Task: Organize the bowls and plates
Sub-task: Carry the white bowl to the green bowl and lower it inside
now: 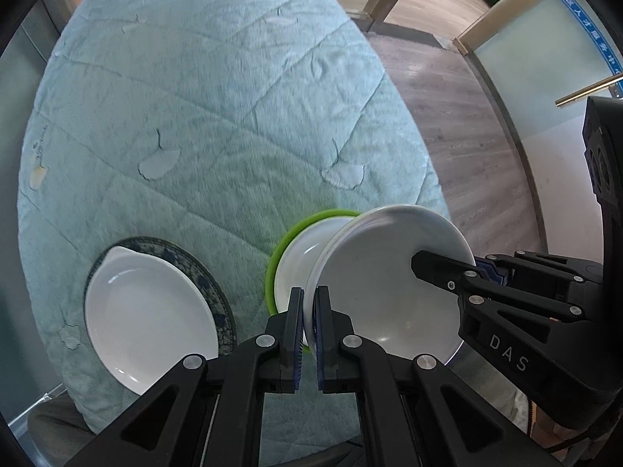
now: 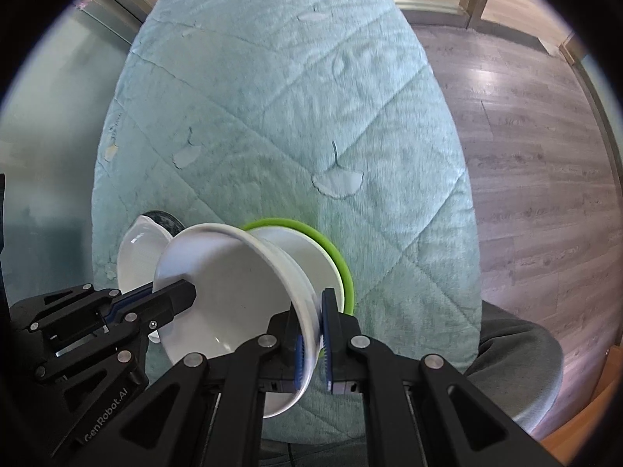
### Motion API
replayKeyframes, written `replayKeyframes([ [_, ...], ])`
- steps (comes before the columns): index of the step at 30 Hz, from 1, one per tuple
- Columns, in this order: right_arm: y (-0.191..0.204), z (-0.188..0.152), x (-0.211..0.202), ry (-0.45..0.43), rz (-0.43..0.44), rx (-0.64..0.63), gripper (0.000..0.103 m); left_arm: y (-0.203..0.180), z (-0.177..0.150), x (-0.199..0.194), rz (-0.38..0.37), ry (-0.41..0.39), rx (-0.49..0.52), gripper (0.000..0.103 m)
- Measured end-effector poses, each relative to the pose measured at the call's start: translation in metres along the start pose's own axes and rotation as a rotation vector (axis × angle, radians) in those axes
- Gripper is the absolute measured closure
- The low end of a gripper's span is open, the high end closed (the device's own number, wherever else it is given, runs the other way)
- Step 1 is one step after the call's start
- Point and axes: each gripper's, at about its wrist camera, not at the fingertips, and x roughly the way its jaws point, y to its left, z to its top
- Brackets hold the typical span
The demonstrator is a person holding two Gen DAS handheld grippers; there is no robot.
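Observation:
A white bowl (image 1: 381, 288) is held by both grippers above a white bowl (image 1: 300, 260) that sits in a green-rimmed plate (image 1: 272, 260). My left gripper (image 1: 309, 330) is shut on the held bowl's left rim. My right gripper (image 2: 311, 338) is shut on its right rim; it shows in the left wrist view (image 1: 479, 268). In the right wrist view the held bowl (image 2: 233, 292) covers most of the stack; the green plate (image 2: 342, 268) shows behind it. A white oval dish (image 1: 148, 319) lies on a dark patterned plate (image 1: 218, 295) at the left.
The table is covered by a light green quilted cloth (image 1: 218, 116). Wooden floor (image 1: 447, 97) lies to the right, with a glass partition (image 1: 545, 58) beyond. A grey seat (image 2: 518, 369) stands at the table's near right.

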Motion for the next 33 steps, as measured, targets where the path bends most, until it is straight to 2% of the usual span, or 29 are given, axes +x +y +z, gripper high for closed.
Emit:
replayKeyframes([
  [16,-0.007,-0.004,0.046,0.064,-0.023,0.076,0.096,0.013,-0.001,0.047,0.003,0.062,-0.024,0.101],
  [31,0.004,-0.014,0.055,0.006,-0.077,0.127,0.092,0.025,-0.004,0.041,-0.058,0.031,-0.049,0.101],
  [33,0.006,-0.013,0.055,0.004,-0.094,0.119,0.092,0.026,-0.006,0.037,-0.045,0.024,-0.045,0.101],
])
